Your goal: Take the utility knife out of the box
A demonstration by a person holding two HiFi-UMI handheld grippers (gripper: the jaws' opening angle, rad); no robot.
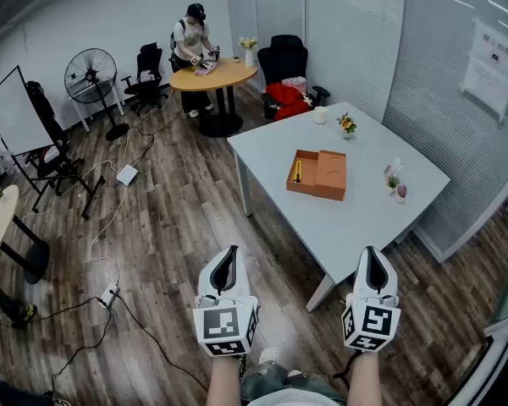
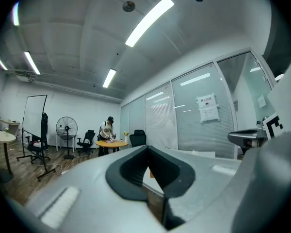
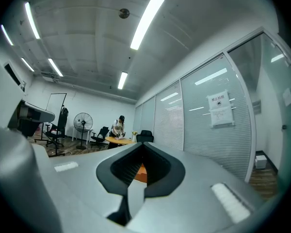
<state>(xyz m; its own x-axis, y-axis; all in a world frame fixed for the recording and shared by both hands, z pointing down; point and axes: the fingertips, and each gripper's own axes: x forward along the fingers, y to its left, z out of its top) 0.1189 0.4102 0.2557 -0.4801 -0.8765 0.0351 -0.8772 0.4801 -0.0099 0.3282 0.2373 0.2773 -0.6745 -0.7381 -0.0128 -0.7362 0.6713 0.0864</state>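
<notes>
far left: whiteboard (image 1: 13,106) on a stand, pedestal fan (image 1: 91,76) beside it, cables and a power strip (image 1: 110,294) on the wood floor. back of the room: a person (image 1: 192,35) bent over a round wooden table (image 1: 224,76)

left gripper (image 1: 230,249) low in the head view, held up in the air over the floor, short of the white table (image 1: 364,222). in its own view (image 2: 148,147) the jaw tips meet, nothing clamped between them, pointing out across the room

white table sits centre-right. orange box (image 1: 320,174) lies open on it around mid-table, well apart from both grippers. utility knife (image 1: 297,172) shows as a yellow strip in the box's left compartment, lying lengthwise; detail too small to tell more. white cup (image 1: 320,115) and a small flower pot (image 1: 347,124) near the table's far edge, two small plants (image 1: 396,184) to the right of the box

right gripper (image 1: 372,249) over the table's near corner, level with the left one. its own view (image 3: 143,144) shows tips together, empty; a bit of the orange box (image 3: 141,172) shows far off through the gap behind the tips
</notes>
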